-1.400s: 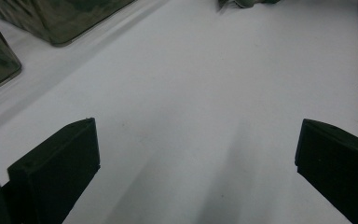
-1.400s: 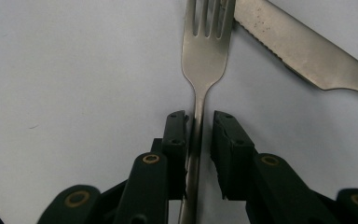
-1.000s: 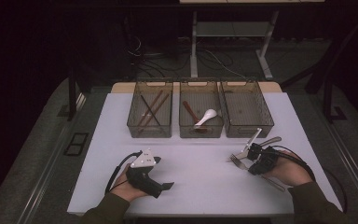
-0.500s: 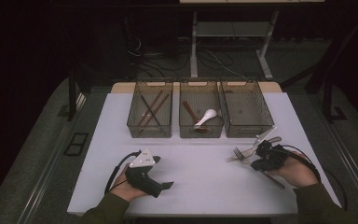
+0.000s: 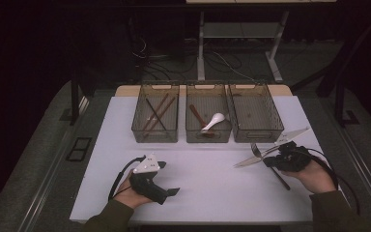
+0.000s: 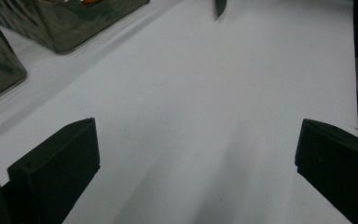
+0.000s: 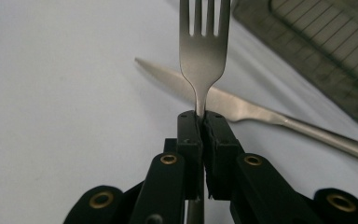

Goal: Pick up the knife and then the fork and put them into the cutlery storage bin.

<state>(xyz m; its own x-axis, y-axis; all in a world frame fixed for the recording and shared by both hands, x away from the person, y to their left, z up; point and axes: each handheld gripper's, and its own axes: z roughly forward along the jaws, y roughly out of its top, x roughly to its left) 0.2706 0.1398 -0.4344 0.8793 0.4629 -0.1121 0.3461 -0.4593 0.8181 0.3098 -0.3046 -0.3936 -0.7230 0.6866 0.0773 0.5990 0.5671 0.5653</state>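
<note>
A slim silver metal fork (image 7: 204,51) was clamped by its neck in the right claw (image 7: 200,115), tines pointing away, above the white surface (image 5: 203,179) near the right-hand clear plastic bin (image 5: 254,116). A silver metal table knife (image 7: 242,110) lay flat on the surface just beyond. The left claw (image 6: 193,154) was spread wide over bare surface, nothing between its jaws.
</note>
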